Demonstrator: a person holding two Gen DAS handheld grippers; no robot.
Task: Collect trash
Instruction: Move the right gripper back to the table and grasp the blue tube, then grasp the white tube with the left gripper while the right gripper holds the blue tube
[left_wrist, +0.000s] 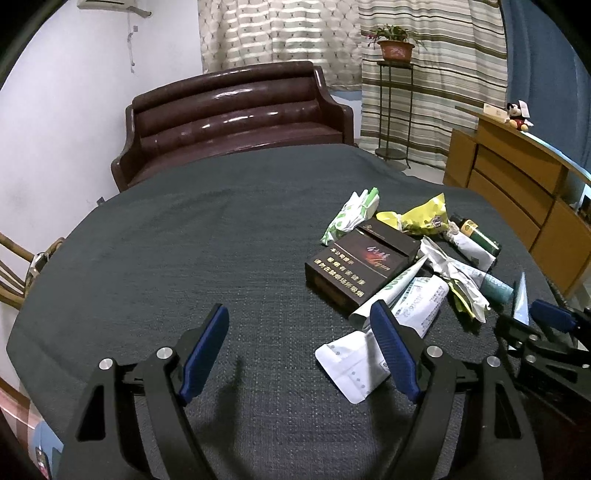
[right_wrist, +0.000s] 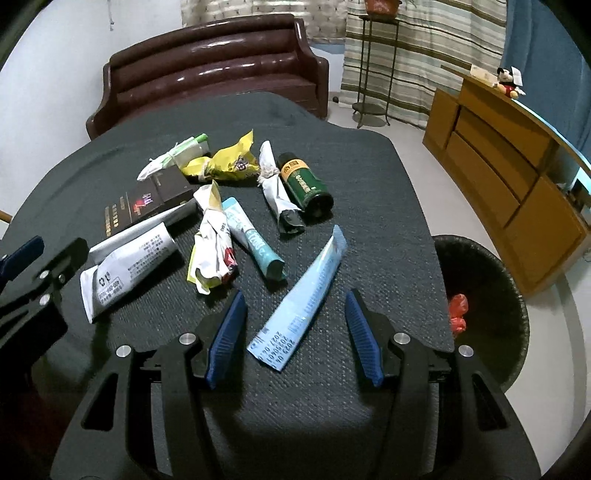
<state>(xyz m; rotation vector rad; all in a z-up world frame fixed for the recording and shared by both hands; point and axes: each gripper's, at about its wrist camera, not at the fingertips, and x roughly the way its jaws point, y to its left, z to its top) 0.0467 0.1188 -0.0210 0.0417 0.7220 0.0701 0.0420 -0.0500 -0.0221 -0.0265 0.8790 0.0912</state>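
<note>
On the dark grey tablecloth (right_wrist: 369, 177) the trash lies in a loose heap, with the right gripper (right_wrist: 295, 332) hanging above its near edge. In the right wrist view its blue fingers (right_wrist: 227, 338) stand apart, one on each side of the lower end of a flattened light-blue tube (right_wrist: 303, 291), and neither pad touches it. The tube slants from 7 o'clock up toward 1 o'clock. At 11 o'clock from it lie a teal tube (right_wrist: 251, 240), a crumpled white wrapper (right_wrist: 212, 247) and a white tube (right_wrist: 129, 262). Farther off, toward 12 o'clock, sit a dark cigarette box (right_wrist: 144, 206), a yellow wrapper (right_wrist: 229, 158), a rolled white wrapper (right_wrist: 275, 184) and a green can (right_wrist: 304, 184) lying on its side. At 3 o'clock, off the table's edge, stands a dark bin (right_wrist: 491, 295) with something red (right_wrist: 458, 310) inside.

The left gripper (left_wrist: 299, 347) is seen in its own view over bare cloth at the heap's 7 o'clock side, its fingers (left_wrist: 205, 354) wide apart and holding nothing; a folded white packet (left_wrist: 351, 365) lies just behind the right-hand finger. A brown sofa (left_wrist: 236, 122) stands beyond the table at 12 o'clock.
</note>
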